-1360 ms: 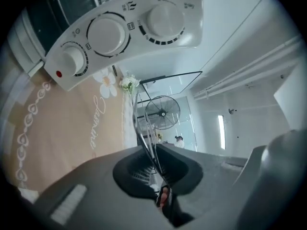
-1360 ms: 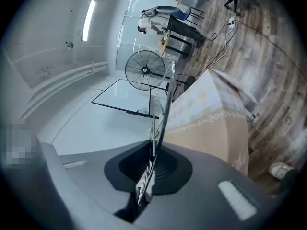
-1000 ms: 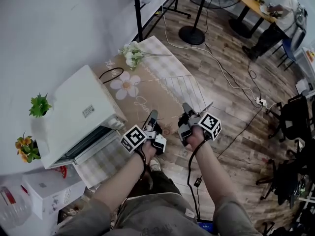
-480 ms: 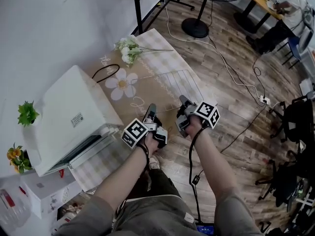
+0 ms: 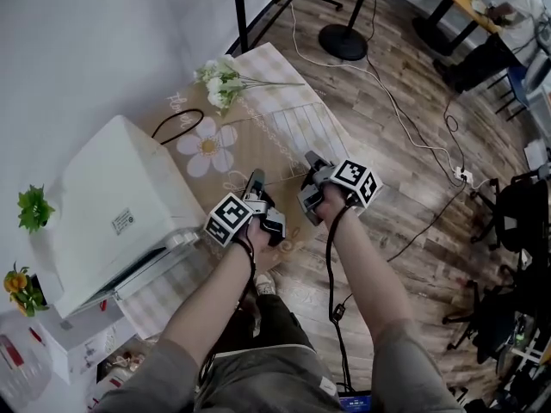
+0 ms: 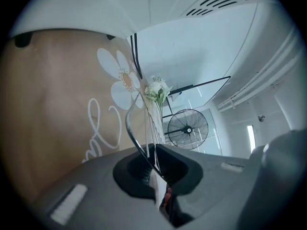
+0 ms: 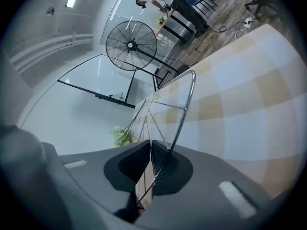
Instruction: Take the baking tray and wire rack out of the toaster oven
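shifted up and left in the head view since half a second ago, both grippers and the rack with them, the hold unchanged. spread widest, a checked tabletop (image 5: 168, 292) with a tan daisy-print mat (image 5: 207, 149) across its middle. on the tabletop's left end, a white toaster oven (image 5: 120, 213), door side turned toward the person and hanging partly open at the bottom edge; inside too dark to make out. out of the oven and lying flat on the far right part of the tabletop, the wire rack (image 5: 297, 132), half on the mat and half on the checks, well apart from the oven. clamped on the rack's near edge, side by side: left gripper (image 5: 256, 181) toward the left corner, right gripper (image 5: 310, 160) toward the right. in the left gripper view, left gripper (image 6: 154, 150) pinched nearly together with a thin bar of the wire rack (image 6: 132, 128) running between the jaws. likewise in the right gripper view, right gripper (image 7: 149, 147) closed narrow on the curved rim of the wire rack (image 7: 184, 99). past the rack at the tabletop's far end, a small bunch of white flowers (image 5: 219, 80) lying on its side. beyond, on the wood floor, a standing fan (image 7: 131, 45).
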